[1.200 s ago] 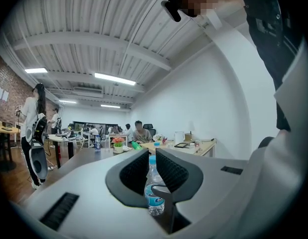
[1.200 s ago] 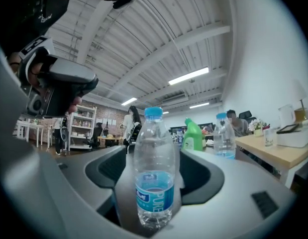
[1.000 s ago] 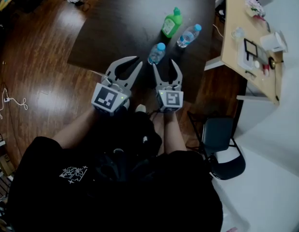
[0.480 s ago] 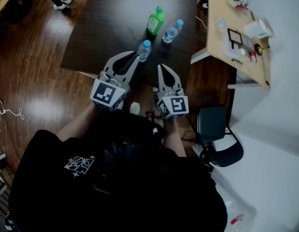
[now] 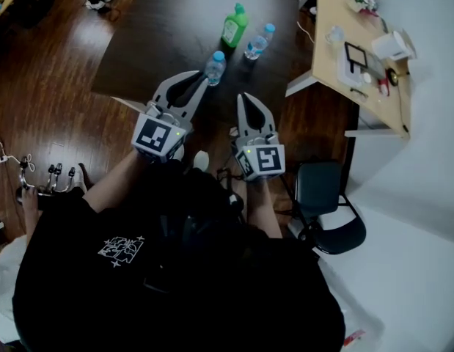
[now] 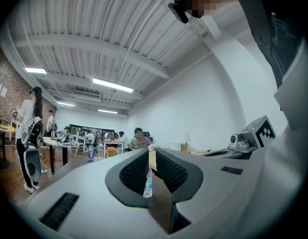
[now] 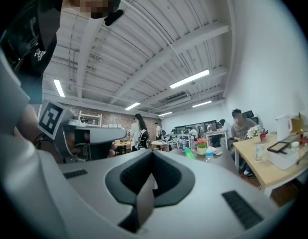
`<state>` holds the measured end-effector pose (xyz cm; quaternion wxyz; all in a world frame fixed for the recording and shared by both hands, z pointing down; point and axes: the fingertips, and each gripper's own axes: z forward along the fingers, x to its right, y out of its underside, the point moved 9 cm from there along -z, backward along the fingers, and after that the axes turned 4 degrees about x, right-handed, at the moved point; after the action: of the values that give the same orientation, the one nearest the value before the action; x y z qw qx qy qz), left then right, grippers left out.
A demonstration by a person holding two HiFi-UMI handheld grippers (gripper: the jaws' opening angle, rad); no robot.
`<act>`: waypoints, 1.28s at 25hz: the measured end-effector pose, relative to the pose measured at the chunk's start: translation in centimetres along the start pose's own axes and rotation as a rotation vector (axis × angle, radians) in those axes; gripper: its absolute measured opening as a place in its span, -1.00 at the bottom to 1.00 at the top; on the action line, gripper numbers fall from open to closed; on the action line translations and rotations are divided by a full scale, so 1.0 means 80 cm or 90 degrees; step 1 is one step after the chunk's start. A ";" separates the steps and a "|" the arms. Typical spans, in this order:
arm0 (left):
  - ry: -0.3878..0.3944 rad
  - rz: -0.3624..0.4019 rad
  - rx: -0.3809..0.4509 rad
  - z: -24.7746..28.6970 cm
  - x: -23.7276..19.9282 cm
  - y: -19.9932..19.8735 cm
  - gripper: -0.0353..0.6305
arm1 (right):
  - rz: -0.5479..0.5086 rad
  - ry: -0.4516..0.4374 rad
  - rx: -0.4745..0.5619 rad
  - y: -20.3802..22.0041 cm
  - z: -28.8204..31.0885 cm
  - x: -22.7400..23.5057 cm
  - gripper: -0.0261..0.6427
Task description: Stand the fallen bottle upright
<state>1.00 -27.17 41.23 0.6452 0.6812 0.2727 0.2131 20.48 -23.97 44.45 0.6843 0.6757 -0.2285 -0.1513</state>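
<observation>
Three bottles stand on the dark table (image 5: 160,35): a green one (image 5: 235,26), a clear blue-capped one (image 5: 257,42) beside it, and a second clear blue-capped one (image 5: 215,67) nearest me. All look upright from above. My left gripper (image 5: 203,81) is shut and empty, its tips just left of the nearest bottle and apart from it. That bottle (image 6: 148,185) shows through the slit under the left gripper (image 6: 150,152) tips. My right gripper (image 5: 246,97) is shut on nothing, right of and nearer me than that bottle. From the right gripper (image 7: 153,152) the green bottle (image 7: 187,153) shows far off.
A light wooden desk (image 5: 326,35) with small items stands right of the table, and a black chair (image 5: 323,196) is near my right side. Cables and a hand (image 5: 32,193) lie on the wooden floor at left. People and desks fill the room behind.
The right gripper's jaws, open beside the nearest bottle a second ago, have shut with nothing in them. Both grippers have lifted and drawn back from that bottle.
</observation>
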 end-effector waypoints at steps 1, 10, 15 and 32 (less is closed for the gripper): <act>-0.004 0.005 0.002 -0.003 0.003 0.000 -0.76 | -0.005 -0.007 0.003 -0.002 -0.005 -0.003 -0.86; -0.003 0.013 0.018 -0.072 0.036 -0.006 -0.76 | 0.001 -0.002 0.005 -0.001 -0.063 -0.063 -0.86; 0.012 0.013 0.037 -0.145 0.048 -0.012 -0.76 | -0.020 0.007 0.036 -0.004 -0.104 -0.126 -0.86; 0.062 -0.002 0.030 -0.476 0.107 -0.033 -0.84 | -0.039 0.075 0.054 0.000 -0.289 -0.412 -0.86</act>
<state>-17.21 7.50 40.99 0.6153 0.6844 0.3100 0.2386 4.44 12.81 41.31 0.6622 0.7187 -0.1733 -0.1221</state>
